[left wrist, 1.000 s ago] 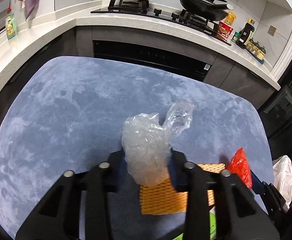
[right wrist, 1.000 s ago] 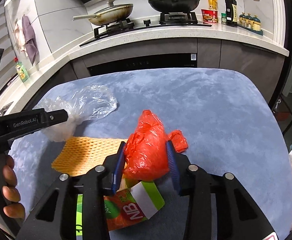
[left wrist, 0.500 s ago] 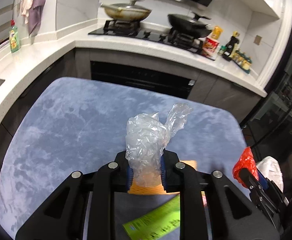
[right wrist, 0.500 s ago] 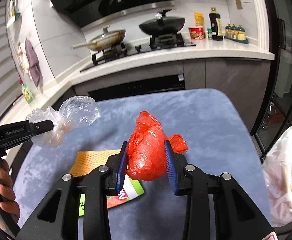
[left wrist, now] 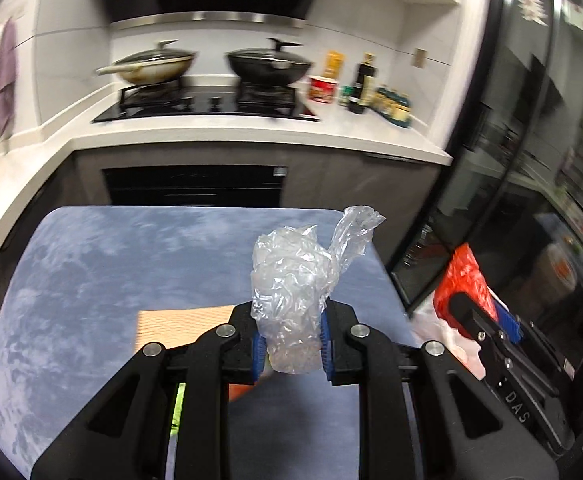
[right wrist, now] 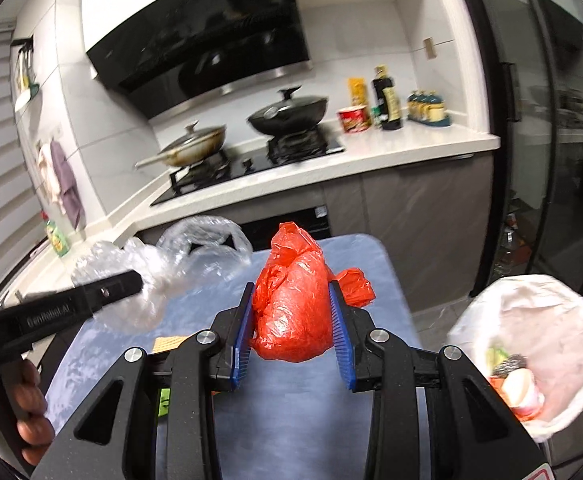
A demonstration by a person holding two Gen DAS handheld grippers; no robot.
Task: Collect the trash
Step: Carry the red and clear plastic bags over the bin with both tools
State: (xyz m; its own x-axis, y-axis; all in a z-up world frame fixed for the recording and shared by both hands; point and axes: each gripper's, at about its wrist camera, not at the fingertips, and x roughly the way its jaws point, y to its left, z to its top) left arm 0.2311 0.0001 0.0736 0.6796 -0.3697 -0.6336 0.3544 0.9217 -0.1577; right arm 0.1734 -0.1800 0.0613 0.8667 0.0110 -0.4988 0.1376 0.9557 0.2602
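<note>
My left gripper [left wrist: 289, 346] is shut on a crumpled clear plastic bag [left wrist: 295, 280] and holds it above the blue table [left wrist: 91, 264]. My right gripper [right wrist: 291, 334] is shut on a red plastic bag [right wrist: 291, 304], lifted over the table's right part. From the right wrist view the left gripper [right wrist: 131, 280] with the clear bag [right wrist: 163, 264] is at the left. A trash bin with a white liner [right wrist: 531, 312] stands on the floor to the right, with several bits of trash inside. The red bag [left wrist: 461, 280] also shows at the right in the left wrist view.
An orange mesh mat [left wrist: 179, 326] and a green and orange carton [right wrist: 164, 400] lie on the table under the grippers. Behind is a counter [right wrist: 371, 160] with a stove, two pans and bottles. A dark glass door [left wrist: 531, 200] is at the right.
Both grippers have risen and swung to the right with their bags. The trash bin has come into the right wrist view. The mat and carton are now mostly hidden below.
</note>
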